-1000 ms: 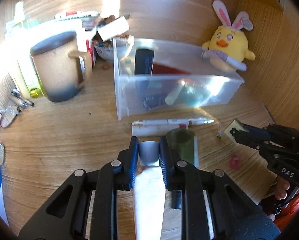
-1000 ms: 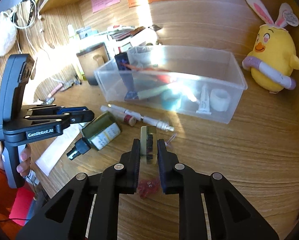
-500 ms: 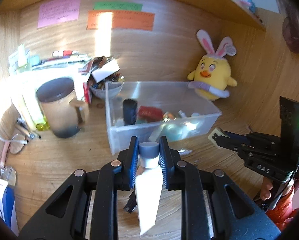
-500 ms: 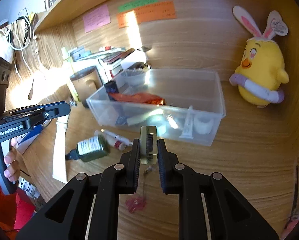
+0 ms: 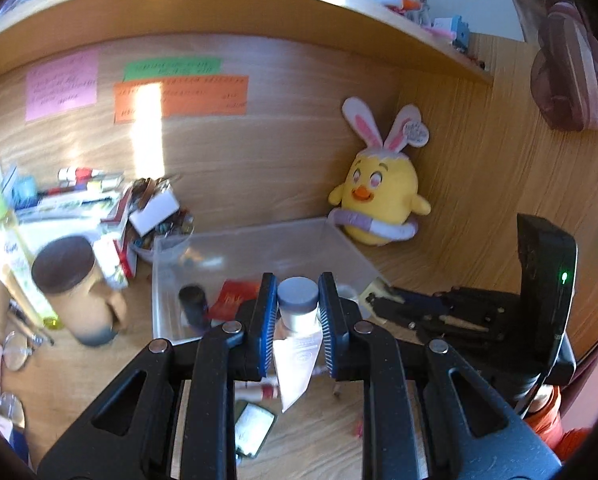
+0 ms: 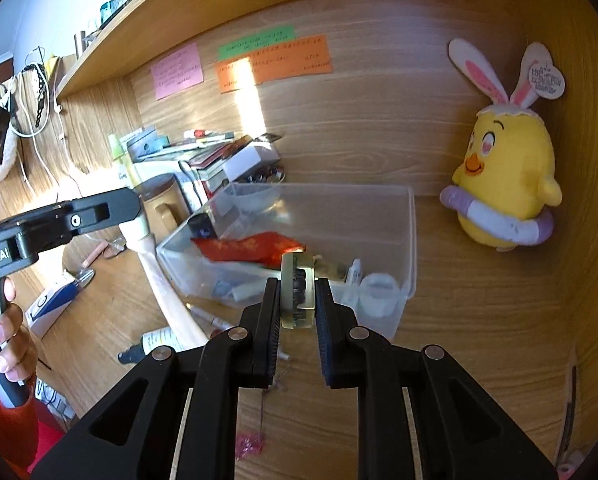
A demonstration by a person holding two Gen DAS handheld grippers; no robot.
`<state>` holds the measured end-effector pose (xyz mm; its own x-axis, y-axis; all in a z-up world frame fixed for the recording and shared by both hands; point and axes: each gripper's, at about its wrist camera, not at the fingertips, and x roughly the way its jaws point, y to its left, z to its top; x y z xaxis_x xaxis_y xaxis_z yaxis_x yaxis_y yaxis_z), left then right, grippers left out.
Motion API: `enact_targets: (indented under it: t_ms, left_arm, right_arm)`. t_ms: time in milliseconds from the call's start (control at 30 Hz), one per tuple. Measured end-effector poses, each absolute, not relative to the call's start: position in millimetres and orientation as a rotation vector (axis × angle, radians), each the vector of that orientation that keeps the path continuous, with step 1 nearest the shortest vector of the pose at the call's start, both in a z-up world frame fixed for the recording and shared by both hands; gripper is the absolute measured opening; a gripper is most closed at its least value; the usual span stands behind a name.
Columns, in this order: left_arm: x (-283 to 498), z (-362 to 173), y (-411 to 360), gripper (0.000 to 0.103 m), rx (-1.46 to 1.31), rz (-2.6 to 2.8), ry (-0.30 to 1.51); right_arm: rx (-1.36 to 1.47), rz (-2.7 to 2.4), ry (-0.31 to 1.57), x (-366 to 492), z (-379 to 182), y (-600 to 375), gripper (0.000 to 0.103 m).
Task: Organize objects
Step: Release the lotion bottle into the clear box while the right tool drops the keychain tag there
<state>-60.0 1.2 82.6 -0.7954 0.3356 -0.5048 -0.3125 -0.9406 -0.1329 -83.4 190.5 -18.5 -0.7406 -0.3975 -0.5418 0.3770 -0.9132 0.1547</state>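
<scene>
Left wrist view shows the left tongs (image 5: 298,322) clamped on a white tube (image 5: 297,354) just under its grey cap, cap forward, the flat crimped tail hanging down over the worktop (image 5: 79,368); the right wrist view shows the same tube slanting down from those tongs in mid-air, left of the clear plastic bin (image 6: 405,240). Right tongs (image 6: 298,308) are clamped on a small translucent yellowish block (image 6: 297,292) with a dark ridged strip along its middle, held upright in the air in front of the bin's near wall. The bin stands open on the worktop and holds a red packet (image 6: 251,250), a small dark bottle (image 6: 202,226) at its left end, a little white tube (image 6: 353,274), a white roll (image 6: 379,294) at the near right corner and some pale items too blurred to name. On the worktop before the bin lie a green dropper bottle (image 6: 155,344) on its side, a pen (image 6: 215,322) and a small pink charm (image 6: 251,442). A lidded tan mug (image 5: 77,292) stands left of the bin, a stack of books and boxes (image 5: 75,196) behind it. A yellow plush chick with rabbit ears (image 6: 503,184) sits at the back wall to the right of the bin, apart from it.
</scene>
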Motion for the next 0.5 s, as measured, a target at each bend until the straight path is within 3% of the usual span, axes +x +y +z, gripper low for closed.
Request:
enact_targets:
  t_ms: [500]
  left_arm:
    - [-101.3, 119.3, 8.0, 0.020, -0.641, 2.745, -0.148]
  right_arm:
    - [0.774, -2.634, -0.044, -114.3, -0.4, 190.1, 0.015]
